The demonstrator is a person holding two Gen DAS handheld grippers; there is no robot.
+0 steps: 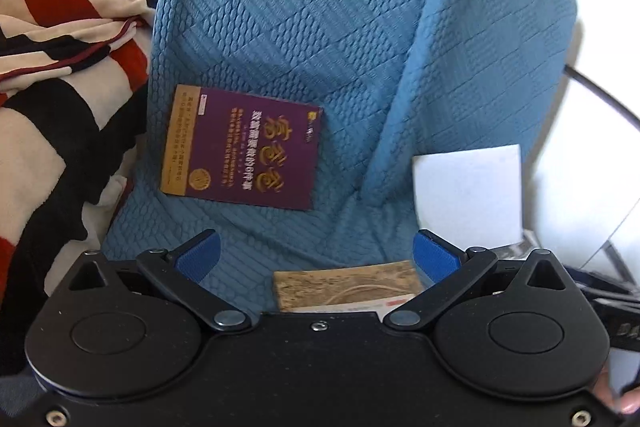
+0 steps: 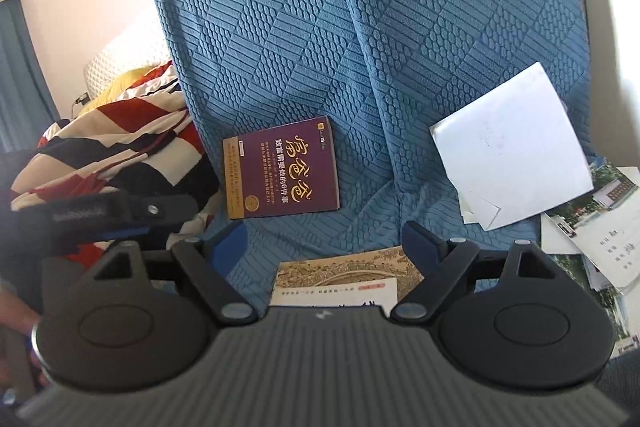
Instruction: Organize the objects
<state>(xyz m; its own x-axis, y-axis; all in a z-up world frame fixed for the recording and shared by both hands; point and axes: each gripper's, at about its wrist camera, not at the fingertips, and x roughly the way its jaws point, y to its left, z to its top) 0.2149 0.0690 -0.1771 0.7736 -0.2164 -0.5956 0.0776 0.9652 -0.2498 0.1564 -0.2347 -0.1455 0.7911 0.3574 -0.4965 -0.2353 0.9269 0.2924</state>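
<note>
We're on the approach — both left tongs (image 1: 316,259) and right tongs (image 2: 324,251) spread wide, empty; next, close on the tan book (image 2: 344,277) lying just beneath them.

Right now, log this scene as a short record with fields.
surface: blue textured cover draped over a seat
purple book: flat on cover, left of centre
white sheet: right side, leaning on cover
tan illustrated book: nearest, in front of both claws
left claw: open, empty
right claw: open, empty
striped blanket: left
</note>
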